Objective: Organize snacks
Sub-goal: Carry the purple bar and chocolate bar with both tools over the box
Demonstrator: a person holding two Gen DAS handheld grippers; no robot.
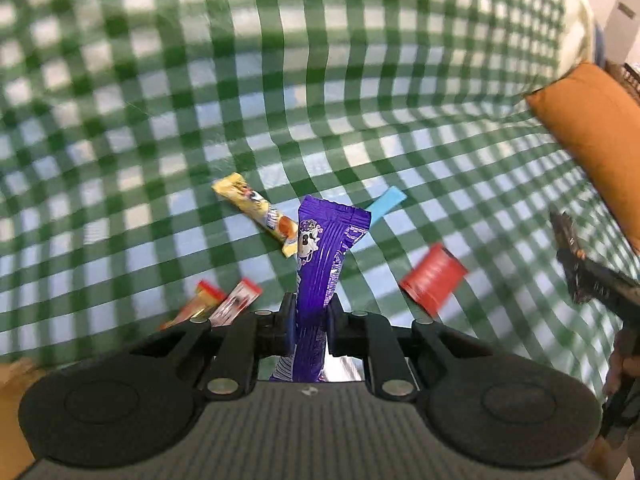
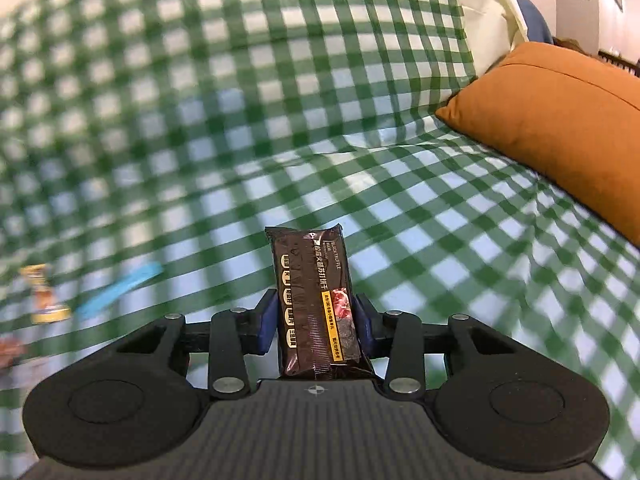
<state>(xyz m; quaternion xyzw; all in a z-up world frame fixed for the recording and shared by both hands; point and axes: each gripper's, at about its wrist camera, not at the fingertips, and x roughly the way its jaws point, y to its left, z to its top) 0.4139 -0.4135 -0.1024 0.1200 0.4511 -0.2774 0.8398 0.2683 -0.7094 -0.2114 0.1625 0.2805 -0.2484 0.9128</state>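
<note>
My left gripper (image 1: 312, 320) is shut on a purple snack packet (image 1: 320, 264) and holds it upright above the green checked cloth (image 1: 280, 80). On the cloth beyond it lie a yellow snack bar (image 1: 256, 210), a blue strip (image 1: 386, 204), a red packet (image 1: 434, 278) and two red and white packets (image 1: 224, 304). My right gripper (image 2: 316, 326) is shut on a dark brown cracker packet (image 2: 314, 300), held upright above the cloth. The right gripper with its packet shows at the right edge of the left wrist view (image 1: 576, 260). The yellow bar (image 2: 44, 292) and blue strip (image 2: 120, 288) show blurred at the left.
An orange cushion (image 2: 560, 132) lies at the right on the checked cloth (image 2: 240, 100); it also shows in the left wrist view (image 1: 596, 140). A white cushion (image 2: 488, 8) sits behind it. A brown surface (image 1: 12, 412) shows at the lower left.
</note>
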